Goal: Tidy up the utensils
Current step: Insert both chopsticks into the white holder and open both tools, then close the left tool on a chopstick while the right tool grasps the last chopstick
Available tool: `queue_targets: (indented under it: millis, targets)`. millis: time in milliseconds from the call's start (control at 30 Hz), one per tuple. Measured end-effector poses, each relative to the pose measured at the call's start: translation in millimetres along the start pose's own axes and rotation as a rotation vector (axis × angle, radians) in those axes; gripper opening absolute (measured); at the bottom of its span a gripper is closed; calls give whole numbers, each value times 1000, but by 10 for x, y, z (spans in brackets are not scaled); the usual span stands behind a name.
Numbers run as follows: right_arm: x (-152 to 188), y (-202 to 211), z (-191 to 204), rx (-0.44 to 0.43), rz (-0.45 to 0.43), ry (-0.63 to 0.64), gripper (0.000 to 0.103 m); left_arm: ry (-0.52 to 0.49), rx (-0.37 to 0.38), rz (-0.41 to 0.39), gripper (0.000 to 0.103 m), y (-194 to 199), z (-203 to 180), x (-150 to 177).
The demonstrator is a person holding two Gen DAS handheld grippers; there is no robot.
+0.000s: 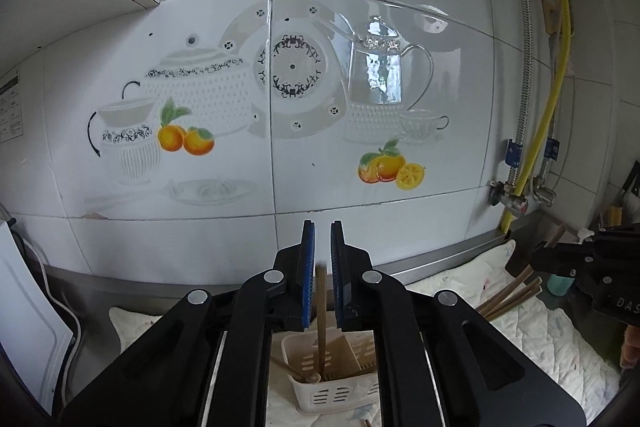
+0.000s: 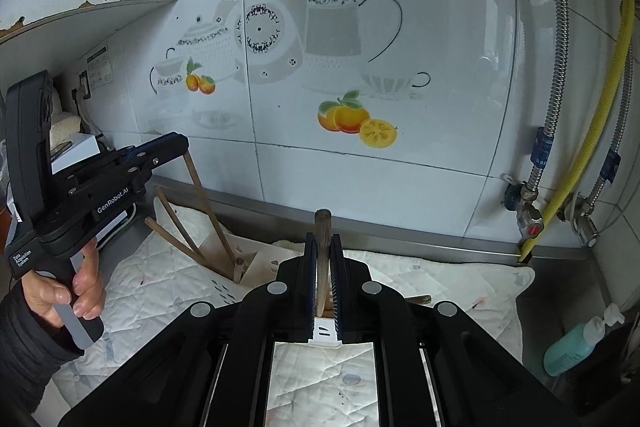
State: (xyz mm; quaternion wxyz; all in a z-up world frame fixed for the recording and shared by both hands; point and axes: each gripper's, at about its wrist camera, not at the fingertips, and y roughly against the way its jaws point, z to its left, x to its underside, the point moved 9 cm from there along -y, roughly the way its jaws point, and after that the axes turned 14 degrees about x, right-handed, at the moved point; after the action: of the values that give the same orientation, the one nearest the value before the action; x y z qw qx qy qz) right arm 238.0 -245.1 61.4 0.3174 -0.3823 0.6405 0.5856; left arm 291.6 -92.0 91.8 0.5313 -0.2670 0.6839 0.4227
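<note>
A cream slotted utensil caddy [image 1: 320, 393] stands on the cloth right below my left gripper [image 1: 322, 227]. That gripper is shut on the upper end of a thin wooden chopstick [image 1: 321, 307], whose lower end stands inside the caddy. In the right wrist view the caddy [image 2: 260, 267] holds this chopstick [image 2: 204, 203] and two more leaning sticks [image 2: 172, 223], with the left gripper [image 2: 182, 145] at the chopstick's top. My right gripper [image 2: 323, 247] is shut on a thicker dark wooden handle [image 2: 323, 223] that points up above the caddy's near corner.
A white quilted cloth [image 2: 440, 291] covers the steel counter below the tiled wall. Valves and a yellow hose [image 2: 532, 227] fill the right corner, with a teal soap bottle [image 2: 572, 347] below. A person's hand [image 2: 76, 291] holds the left gripper's grip. Several wooden sticks [image 1: 512, 295] slant at the right.
</note>
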Motion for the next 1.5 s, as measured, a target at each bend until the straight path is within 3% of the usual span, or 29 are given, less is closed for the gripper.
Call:
queue_targets:
  millis: [33,100,300,633,1100,1367,1500]
  targets:
    - [3,8,-2,0,-5,-5,8,-5,2,2,10,24,-17,6]
    - [4,48,-29,3,-18,-22,11,-10,0,2,24,90,-43,16]
    - [129,313,-67,10,-58,-39,14,-10,-11,-4,39,413,-121,98]
    - [992,680,348,-44,-31,-18,15,-12,-47,73,46,994,-228,717]
    - [2550,494,1194,-102,201,-21,15,100,-139,127,52,1502,41,1569]
    - [2849,295,1398,-120,277,-52,15,125,-151,153,53,1622,110,1831]
    - [2913,219,1402,-88,296,-58,15,135,-147,174,53,1635,97,1962]
